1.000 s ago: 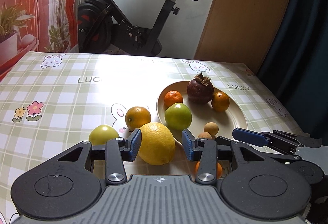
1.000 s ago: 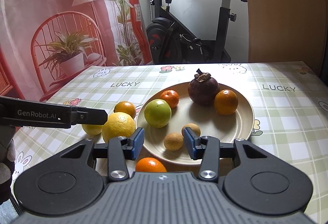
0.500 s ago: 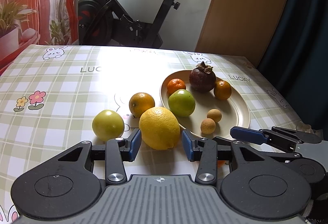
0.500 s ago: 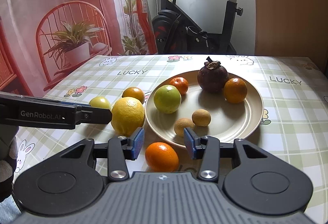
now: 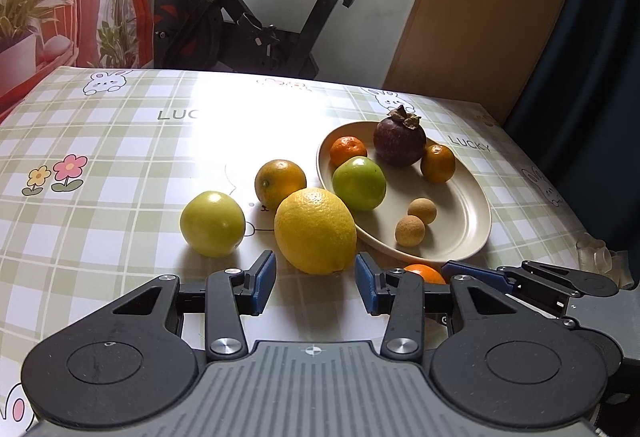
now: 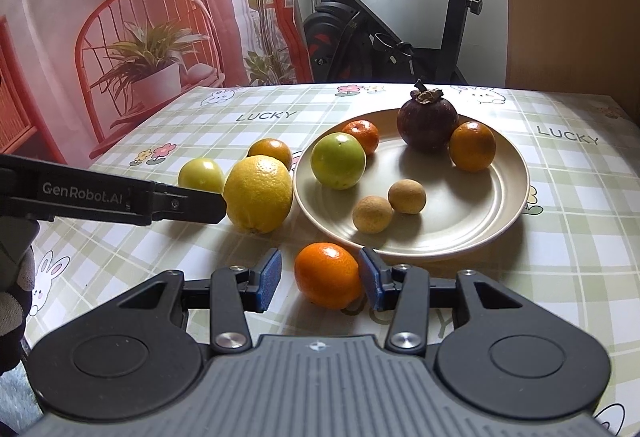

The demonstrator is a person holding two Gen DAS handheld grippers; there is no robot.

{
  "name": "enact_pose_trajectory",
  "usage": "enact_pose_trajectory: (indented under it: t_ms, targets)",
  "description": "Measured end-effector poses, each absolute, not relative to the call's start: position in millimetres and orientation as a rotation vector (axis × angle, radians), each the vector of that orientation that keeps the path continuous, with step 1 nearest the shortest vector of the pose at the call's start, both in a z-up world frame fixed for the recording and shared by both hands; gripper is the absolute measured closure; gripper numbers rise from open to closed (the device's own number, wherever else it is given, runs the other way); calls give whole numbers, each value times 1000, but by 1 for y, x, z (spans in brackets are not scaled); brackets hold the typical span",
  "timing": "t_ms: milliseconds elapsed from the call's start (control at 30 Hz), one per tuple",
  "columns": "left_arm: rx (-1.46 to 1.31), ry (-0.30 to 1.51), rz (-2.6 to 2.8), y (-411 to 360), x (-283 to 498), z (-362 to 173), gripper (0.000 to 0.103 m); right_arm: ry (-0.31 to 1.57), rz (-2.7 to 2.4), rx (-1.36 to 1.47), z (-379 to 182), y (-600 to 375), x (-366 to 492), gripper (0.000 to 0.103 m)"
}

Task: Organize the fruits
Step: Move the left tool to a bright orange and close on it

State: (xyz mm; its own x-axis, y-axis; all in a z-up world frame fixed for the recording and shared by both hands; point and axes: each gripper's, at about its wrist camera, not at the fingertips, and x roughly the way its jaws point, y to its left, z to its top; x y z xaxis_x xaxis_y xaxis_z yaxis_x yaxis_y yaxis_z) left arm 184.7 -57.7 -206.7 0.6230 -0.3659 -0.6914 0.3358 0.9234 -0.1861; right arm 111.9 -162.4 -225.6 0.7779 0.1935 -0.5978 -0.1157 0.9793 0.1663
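Note:
My left gripper (image 5: 314, 279) is open, its blue pads just short of a big yellow lemon (image 5: 315, 231) on the checked tablecloth. A yellow-green apple (image 5: 212, 223) and an orange (image 5: 280, 183) lie beside the lemon. My right gripper (image 6: 320, 279) is open around a small orange (image 6: 328, 279) lying in front of the beige plate (image 6: 480, 213); its right pad is at the fruit's skin. The plate holds a green apple (image 6: 338, 161), a mandarin (image 6: 362, 135), a mangosteen (image 6: 427, 125), an orange (image 6: 472, 146) and two longans (image 6: 372, 214).
The left gripper's black finger (image 6: 180, 202) reaches in from the left beside the lemon (image 6: 258, 193), held by a gloved hand (image 6: 12, 277). An exercise bike (image 5: 248, 21) stands behind the table. The table's right edge (image 5: 568, 205) runs close to the plate (image 5: 452, 205).
Both grippers have drawn back toward the table's near edge. The lemon now lies ahead of the left fingers instead of between them. The small orange has come fully into view between the right fingers.

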Motion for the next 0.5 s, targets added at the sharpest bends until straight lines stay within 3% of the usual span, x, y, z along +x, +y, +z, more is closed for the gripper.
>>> enact_pose_trajectory:
  t_ms: [500]
  targets:
    - [-61,858,-483,-70,192,-216,57,678,165,119,-235,-167,112,55]
